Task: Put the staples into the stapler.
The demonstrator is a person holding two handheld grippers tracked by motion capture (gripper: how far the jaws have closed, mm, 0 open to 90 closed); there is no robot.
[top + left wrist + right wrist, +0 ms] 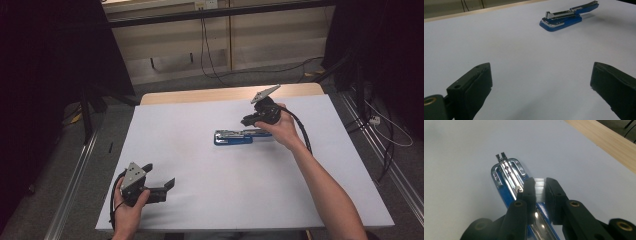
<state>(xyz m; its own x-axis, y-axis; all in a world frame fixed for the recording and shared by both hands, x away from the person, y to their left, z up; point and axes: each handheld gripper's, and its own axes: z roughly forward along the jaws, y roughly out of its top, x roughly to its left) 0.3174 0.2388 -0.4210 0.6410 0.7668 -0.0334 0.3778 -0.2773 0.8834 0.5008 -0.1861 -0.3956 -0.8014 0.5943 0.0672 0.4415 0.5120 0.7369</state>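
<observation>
A blue stapler [233, 136] lies on the white table top [210, 200], right of centre, its top swung open and the metal magazine bared. My right gripper [251, 120] hovers just above its right end, shut on a short silvery strip of staples [539, 191]. In the right gripper view the pads pinch this strip right over the stapler [505, 173] channel. My left gripper [162, 181] rests near the table's front left, jaws wide open with nothing between them. The left gripper view has the stapler [564, 18] far ahead of the left gripper [541, 82].
A strip of bare wood [200, 95] runs along the table's far edge. Beyond it, cables [207, 55] trail over the floor by a pale wall. Dark curtains stand at both sides, and metal rails [75, 175] flank the table.
</observation>
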